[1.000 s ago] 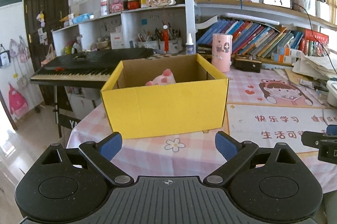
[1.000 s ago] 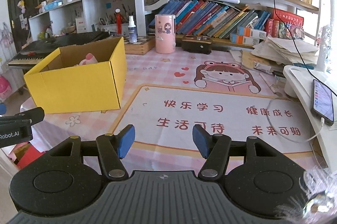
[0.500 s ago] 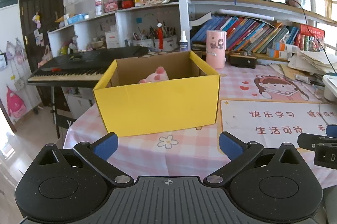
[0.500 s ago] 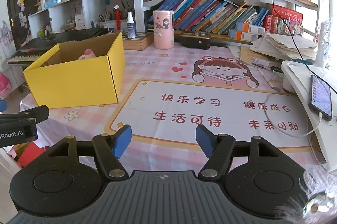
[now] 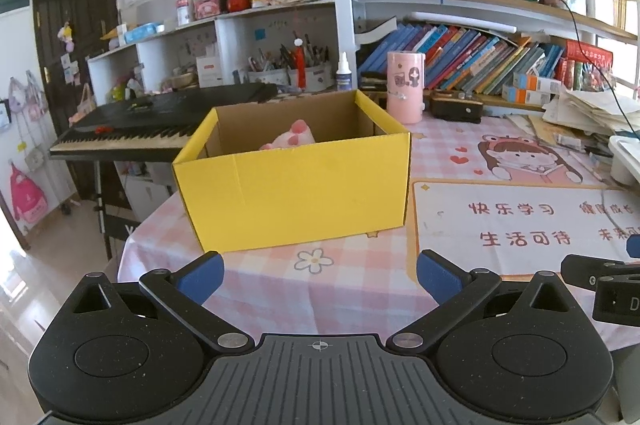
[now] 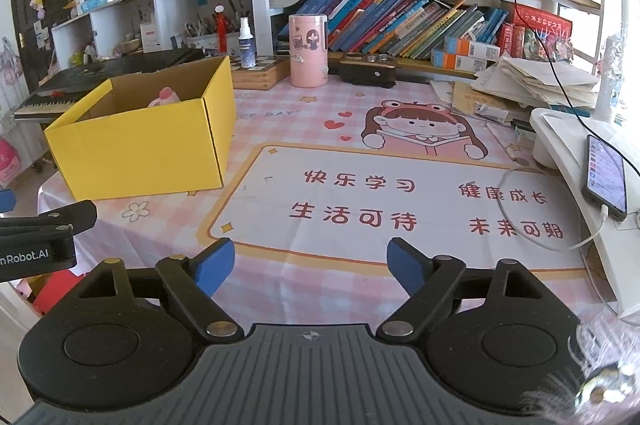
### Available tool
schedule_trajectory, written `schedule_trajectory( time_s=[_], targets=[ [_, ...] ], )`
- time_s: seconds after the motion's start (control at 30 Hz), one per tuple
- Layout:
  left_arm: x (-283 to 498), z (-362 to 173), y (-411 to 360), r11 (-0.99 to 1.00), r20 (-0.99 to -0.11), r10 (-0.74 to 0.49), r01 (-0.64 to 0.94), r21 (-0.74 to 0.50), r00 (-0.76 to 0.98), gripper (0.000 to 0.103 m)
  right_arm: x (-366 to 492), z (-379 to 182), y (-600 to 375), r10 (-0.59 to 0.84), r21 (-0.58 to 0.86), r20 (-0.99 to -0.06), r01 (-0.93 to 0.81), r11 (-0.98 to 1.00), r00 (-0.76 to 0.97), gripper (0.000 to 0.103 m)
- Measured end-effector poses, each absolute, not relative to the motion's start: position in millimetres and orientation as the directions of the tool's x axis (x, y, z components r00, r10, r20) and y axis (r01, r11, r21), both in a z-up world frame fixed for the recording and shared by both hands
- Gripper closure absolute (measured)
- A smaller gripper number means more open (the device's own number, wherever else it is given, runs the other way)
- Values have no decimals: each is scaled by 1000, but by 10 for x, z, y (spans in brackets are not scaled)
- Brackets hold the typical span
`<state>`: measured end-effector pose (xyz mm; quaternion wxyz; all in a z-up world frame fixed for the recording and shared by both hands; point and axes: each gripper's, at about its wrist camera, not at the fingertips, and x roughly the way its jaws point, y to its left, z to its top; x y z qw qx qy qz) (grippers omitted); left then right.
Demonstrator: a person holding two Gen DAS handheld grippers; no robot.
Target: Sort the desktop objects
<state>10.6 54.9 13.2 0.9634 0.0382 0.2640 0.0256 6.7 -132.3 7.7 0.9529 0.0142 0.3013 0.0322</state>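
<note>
One yellow box (image 5: 296, 193) holds seemingly one pink plush toy (image 5: 290, 141).

I see a table (image 6: 344, 289) under a pink checked cloth with a printed mat (image 6: 400, 201) on it. Directly on it: yellow box (image 5: 296, 197) at left, pink canister (image 6: 308, 51), wooden board (image 6: 260, 71) and black case (image 6: 368, 64) along the back. Paper stack (image 6: 536, 81) and white stand (image 6: 576, 153) sit at right.

Open yellow cardboard box (image 5: 296, 185) upright on checked tablecloth; pink plush toy (image 5: 290, 141) inside
</note>
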Motion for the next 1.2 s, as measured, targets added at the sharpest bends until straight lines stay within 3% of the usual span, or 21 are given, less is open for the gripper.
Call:
schedule_trajectory(
  time_s=[0.2,0.37,1.2],
  targets=[
    [86,126,529,996,-509,63,-19,91,859,0,48,64,-1320,66,48,-581,-46,998,811,6],
    [77,117,522,996,-512,60,-16,90,857,0,35,63,-1321,63,47,-583,-44,998,810,3],
    [57,105,490,996,-523,46,3,93,851,0,-1,41,-1326,70,47,-597,-52,998,799,0]
  ],
)
